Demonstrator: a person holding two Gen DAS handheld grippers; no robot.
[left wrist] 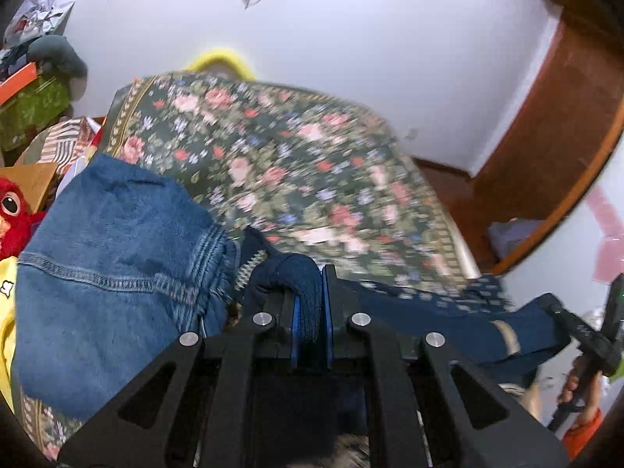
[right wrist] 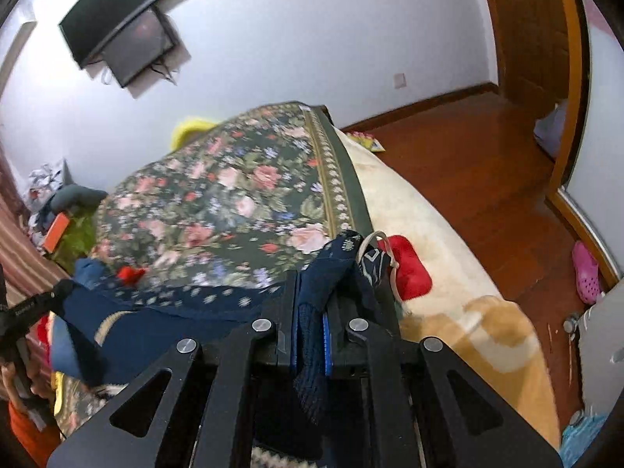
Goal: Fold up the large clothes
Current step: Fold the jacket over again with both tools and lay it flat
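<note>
Navy knit garment [right wrist: 218, 304] with pale speckles; dark green bedcover [left wrist: 273, 156] with pink roses; blue denim jeans [left wrist: 117, 265]; red-brown wooden floor [right wrist: 468, 179].

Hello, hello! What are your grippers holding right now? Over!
Left gripper and right gripper both shut on navy sweater. Sweater stretched between them over the bed. Jeans close by.
</note>
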